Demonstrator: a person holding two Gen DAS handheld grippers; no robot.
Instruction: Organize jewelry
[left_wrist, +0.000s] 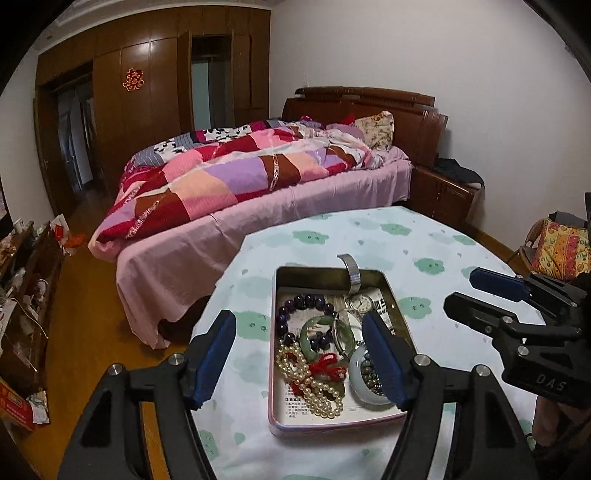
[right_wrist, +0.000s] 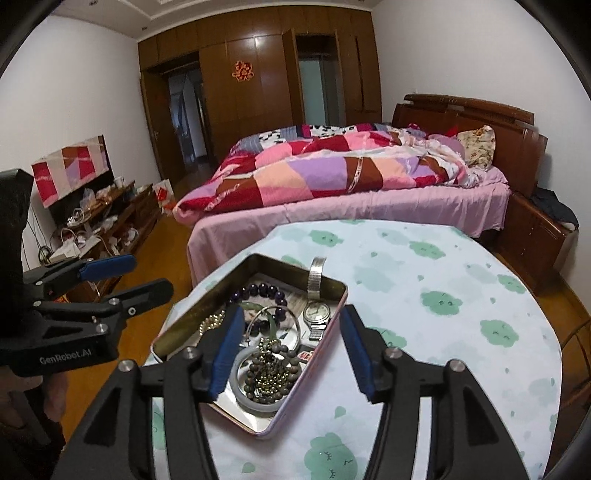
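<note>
An open rectangular tin (left_wrist: 332, 425) lies on the round table (left_wrist: 424, 236) with its cloud-print cloth. In it are a pearl string (left_wrist: 314, 384), a purple bead bracelet (left_wrist: 295, 306), a green jade bangle (left_wrist: 317, 328), a red cord (left_wrist: 328, 363) and a wristwatch (left_wrist: 360, 302); its metal band (left_wrist: 352, 271) hangs over the far rim. My left gripper (left_wrist: 297, 332) hovers open above the tin, nothing between its pads. My right gripper (right_wrist: 291, 317) is also open and empty, over the tin's (right_wrist: 192, 310) near corner, where brown beads (right_wrist: 269, 373) lie inside a pale bangle (right_wrist: 255, 404). Each gripper shows in the other's view, the right gripper (left_wrist: 463, 290) and the left gripper (right_wrist: 149, 275).
Behind the table stands a bed (left_wrist: 258, 177) with a patchwork quilt and a wooden nightstand (left_wrist: 443, 192). A cluttered low cabinet (right_wrist: 103, 221) runs along the left wall. A chair with a patterned cushion (left_wrist: 561, 247) sits at the right. Wooden floor (left_wrist: 85, 332) lies left of the table.
</note>
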